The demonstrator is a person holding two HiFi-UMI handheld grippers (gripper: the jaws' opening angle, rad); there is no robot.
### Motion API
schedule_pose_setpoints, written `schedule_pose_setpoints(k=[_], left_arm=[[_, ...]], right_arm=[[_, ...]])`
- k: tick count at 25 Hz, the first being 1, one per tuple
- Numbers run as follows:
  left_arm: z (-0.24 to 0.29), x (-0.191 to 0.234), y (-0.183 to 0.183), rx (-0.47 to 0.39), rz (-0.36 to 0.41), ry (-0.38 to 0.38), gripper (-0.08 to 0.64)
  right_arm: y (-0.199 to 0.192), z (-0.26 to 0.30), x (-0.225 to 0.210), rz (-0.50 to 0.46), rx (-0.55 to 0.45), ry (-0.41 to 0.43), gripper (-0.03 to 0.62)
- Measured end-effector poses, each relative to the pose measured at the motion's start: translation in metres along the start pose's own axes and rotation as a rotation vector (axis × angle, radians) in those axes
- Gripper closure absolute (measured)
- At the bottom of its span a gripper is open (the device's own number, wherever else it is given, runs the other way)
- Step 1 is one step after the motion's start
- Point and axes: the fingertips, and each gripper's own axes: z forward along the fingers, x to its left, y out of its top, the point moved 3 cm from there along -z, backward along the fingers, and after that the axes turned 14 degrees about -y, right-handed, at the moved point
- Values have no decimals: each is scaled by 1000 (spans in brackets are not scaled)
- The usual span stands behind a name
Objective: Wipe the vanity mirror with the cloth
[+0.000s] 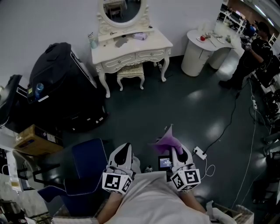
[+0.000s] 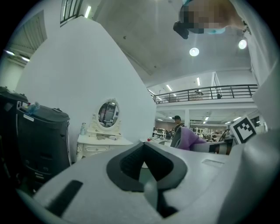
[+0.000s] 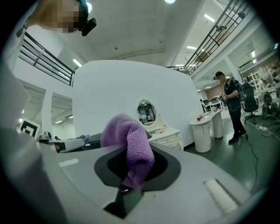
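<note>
- My right gripper (image 1: 174, 150) is clenched on the purple cloth (image 1: 166, 142). In the right gripper view the cloth (image 3: 129, 141) is pinched between the jaws and bunches up and over them.
- My left gripper (image 1: 126, 148) has its jaws together with nothing between them; the left gripper view shows only bare dark pads (image 2: 131, 164).
- Both grippers are held low, close to my body and side by side. The cloth is just right of the left gripper and is not touching it.
- The vanity mirror (image 1: 122, 9) is an oval in a cream carved frame. It stands on the cream vanity table (image 1: 131, 47) against the white wall, well apart from both grippers across the dark floor (image 1: 183, 105).
- The cloth is not on the mirror. In the right gripper view the mirror (image 3: 146, 112) shows small, just right of the cloth's top.
- A padded stool (image 1: 130, 72) is tucked under the table.
- A big black case (image 1: 61, 85) stands left of the vanity.
- A person in dark clothes (image 1: 258, 48) stands far right, by a round white table (image 1: 197, 50).
</note>
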Motion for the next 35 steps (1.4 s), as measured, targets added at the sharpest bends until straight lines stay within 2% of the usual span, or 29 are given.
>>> schedule_pose_setpoints(k=[8, 13, 17, 22, 30, 35], left_arm=[[41, 65, 10, -24, -3, -4, 557], [73, 132, 34, -45, -2, -4, 557], [98, 187, 55, -65, 13, -24, 557], [116, 242, 66, -55, 25, -46, 557], [127, 289, 63, -7, 14, -52, 557], [140, 317, 62, 4, -12, -24, 557]], right_arm=[[11, 82, 22, -17, -7, 3, 534], [29, 148, 54, -22, -9, 21, 534], [39, 201, 76, -32, -24, 0, 534], [45, 251, 98, 2, -55, -45, 534], [35, 304, 120, 17, -10, -67, 534], [38, 337, 120, 11, 9, -67, 534]])
